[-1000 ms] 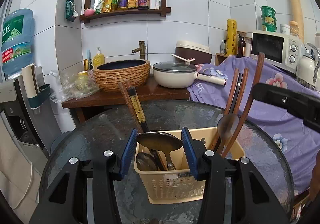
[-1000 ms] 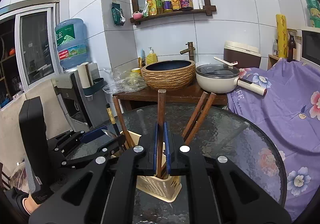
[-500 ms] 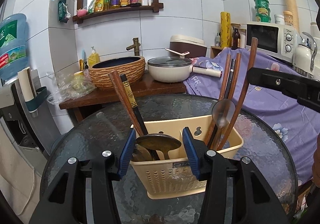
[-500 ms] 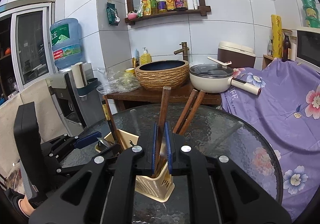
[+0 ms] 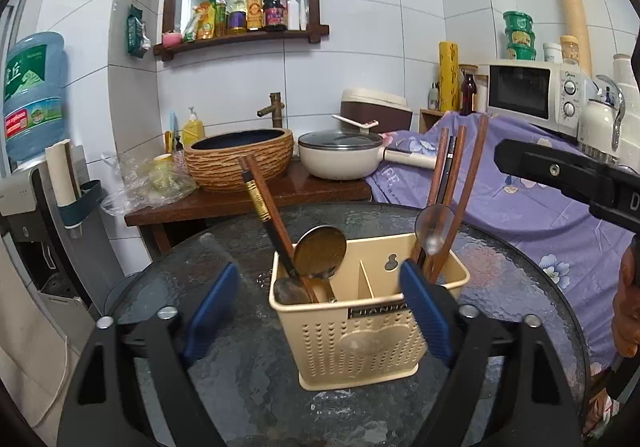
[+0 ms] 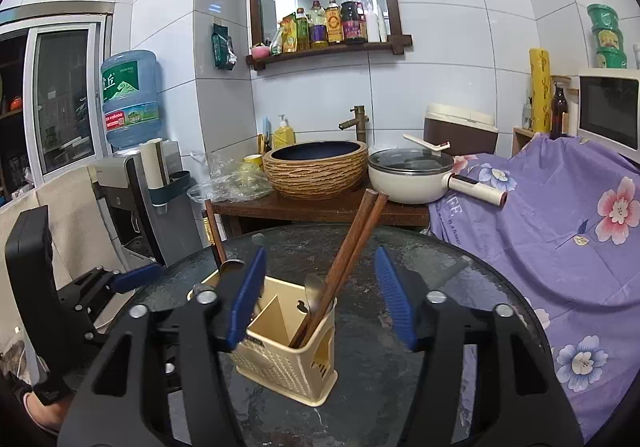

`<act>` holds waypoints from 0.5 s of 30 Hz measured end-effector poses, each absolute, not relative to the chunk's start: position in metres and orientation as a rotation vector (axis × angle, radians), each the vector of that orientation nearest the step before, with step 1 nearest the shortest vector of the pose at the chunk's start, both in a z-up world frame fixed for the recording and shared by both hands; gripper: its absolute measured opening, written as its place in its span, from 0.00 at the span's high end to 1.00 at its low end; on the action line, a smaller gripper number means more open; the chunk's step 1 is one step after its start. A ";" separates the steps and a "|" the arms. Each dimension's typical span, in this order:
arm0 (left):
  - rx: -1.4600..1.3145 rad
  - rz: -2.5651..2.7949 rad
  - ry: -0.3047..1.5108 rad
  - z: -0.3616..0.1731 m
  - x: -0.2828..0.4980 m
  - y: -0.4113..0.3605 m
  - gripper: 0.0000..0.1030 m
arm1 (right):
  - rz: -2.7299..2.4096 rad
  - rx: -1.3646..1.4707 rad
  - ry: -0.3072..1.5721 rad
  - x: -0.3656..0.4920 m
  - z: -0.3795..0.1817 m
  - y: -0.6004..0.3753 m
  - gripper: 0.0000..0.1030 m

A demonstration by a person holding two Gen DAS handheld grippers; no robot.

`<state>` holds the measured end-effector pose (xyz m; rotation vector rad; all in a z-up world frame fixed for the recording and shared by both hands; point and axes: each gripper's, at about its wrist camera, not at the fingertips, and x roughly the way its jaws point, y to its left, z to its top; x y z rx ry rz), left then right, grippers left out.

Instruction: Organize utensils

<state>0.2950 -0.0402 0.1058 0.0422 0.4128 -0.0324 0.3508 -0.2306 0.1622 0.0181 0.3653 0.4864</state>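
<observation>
Utensil caddy point(image 5: 368, 311) frame centre on glass table point(image 5: 240, 375). Left gripper point(image 5: 320, 311) and right gripper point(image 6: 320, 299) wide open, empty. Chopsticks point(image 6: 344, 267) light, stiff, likely slippery; grip mid-shaft.

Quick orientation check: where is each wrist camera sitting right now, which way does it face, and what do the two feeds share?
Left wrist: on the left gripper, facing the utensil caddy head-on; the right gripper's black body crosses the right edge.
Right wrist: on the right gripper, above the caddy's right end, facing the chopsticks; the left gripper shows at left.
Shared: caddy, glass table, basin, pot.
</observation>
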 end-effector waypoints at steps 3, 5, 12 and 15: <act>0.039 -0.024 0.377 0.100 0.271 -0.036 0.07 | 0.480 0.013 0.333 0.328 0.155 -0.237 0.22; 0.033 -0.030 0.358 0.093 0.253 -0.033 0.06 | 0.496 -0.012 0.323 0.309 0.144 -0.239 0.17; -0.004 -0.038 0.329 0.060 0.188 -0.027 0.06 | 0.516 -0.020 0.331 0.240 0.089 -0.249 0.06; -0.025 -0.026 0.328 0.049 0.162 -0.026 0.06 | 0.503 -0.049 0.326 0.209 0.069 -0.250 0.06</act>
